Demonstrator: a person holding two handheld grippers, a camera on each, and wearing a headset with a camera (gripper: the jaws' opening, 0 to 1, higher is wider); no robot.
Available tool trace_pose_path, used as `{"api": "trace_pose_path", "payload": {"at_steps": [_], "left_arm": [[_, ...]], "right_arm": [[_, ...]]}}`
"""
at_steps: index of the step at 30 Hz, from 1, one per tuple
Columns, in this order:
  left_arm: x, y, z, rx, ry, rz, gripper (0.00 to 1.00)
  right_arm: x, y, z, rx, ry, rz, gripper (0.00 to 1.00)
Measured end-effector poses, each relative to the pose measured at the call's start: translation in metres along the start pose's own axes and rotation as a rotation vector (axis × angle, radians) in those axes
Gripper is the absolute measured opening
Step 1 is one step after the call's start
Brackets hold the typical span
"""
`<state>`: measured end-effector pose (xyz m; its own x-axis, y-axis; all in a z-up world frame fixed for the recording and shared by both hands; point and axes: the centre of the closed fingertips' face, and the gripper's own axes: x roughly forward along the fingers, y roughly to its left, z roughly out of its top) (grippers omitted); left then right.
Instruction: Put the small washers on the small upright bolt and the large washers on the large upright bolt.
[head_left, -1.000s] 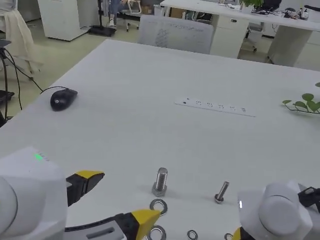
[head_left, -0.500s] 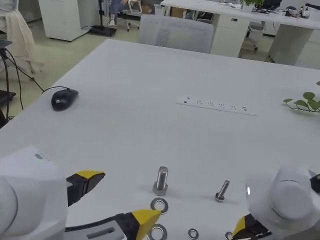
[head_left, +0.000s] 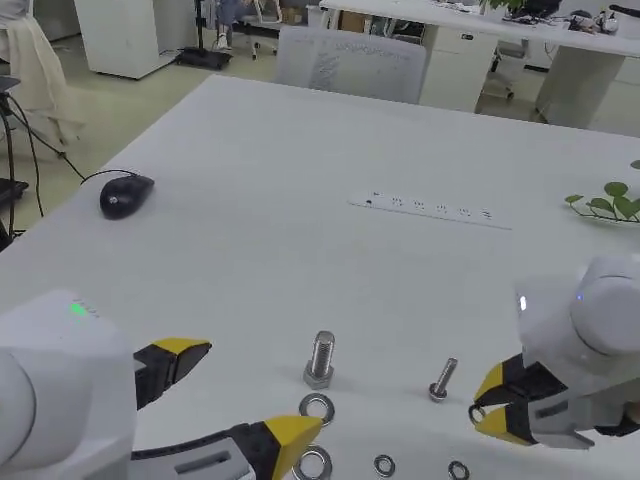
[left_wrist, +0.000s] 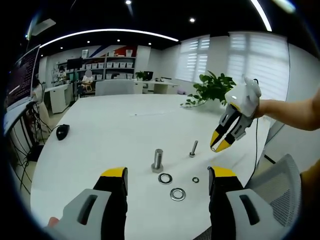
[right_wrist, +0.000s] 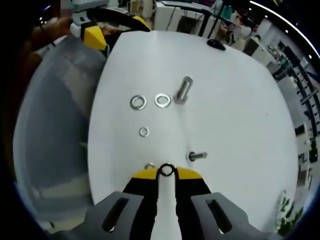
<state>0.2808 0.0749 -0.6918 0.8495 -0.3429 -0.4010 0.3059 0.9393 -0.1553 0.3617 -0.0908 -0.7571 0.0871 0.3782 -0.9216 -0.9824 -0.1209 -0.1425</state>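
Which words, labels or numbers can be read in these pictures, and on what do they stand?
No text can be read anywhere.
Power strip: small marks beside the sockets, too small to read.
Monitor: lines of text on the screen, too blurred to read.

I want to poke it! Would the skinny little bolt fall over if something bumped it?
Probably yes: the small bolt is thin and tall, standing on just its little head, so it may tip easily. Being round, it might roll once down. It looks like shiny metal, so it is likely stiff.
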Motion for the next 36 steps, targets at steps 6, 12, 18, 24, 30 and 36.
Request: {"api": "trace_pose_path", "payload": {"at_steps": [6, 12, 18, 24, 30, 36], "left_arm": [[0.001, 0.001, 0.0, -0.001, -0.001, 0.004, 0.65], [-0.001, 0.005, -0.003, -0.005, 0.006, 0.014, 0.65], [0.001, 0.006, -0.004, -0.002, 0.015, 0.019, 0.65], [0.002, 0.007, -0.004, -0.008, 0.018, 0.022, 0.65], [0.003, 0.009, -0.005, -0.013, 0.024, 0.027, 0.65], [0.004, 0.009, -0.007, -0.019, 0.035, 0.024, 0.65]], "right_arm": [[-0.001, -0.012, 0.004, -0.015, -0.001, -0.011, 0.12], [-0.002, -0.03, 0.008, -0.023, -0.001, -0.03, 0.12], [-0.001, -0.046, 0.013, -0.036, -0.007, -0.044, 0.12], [0.006, -0.049, 0.014, -0.042, 0.005, -0.021, 0.12], [0.011, -0.05, 0.013, -0.052, 0.015, -0.007, 0.12], [0.017, -0.051, 0.011, -0.058, 0.024, 0.006, 0.12]]}}
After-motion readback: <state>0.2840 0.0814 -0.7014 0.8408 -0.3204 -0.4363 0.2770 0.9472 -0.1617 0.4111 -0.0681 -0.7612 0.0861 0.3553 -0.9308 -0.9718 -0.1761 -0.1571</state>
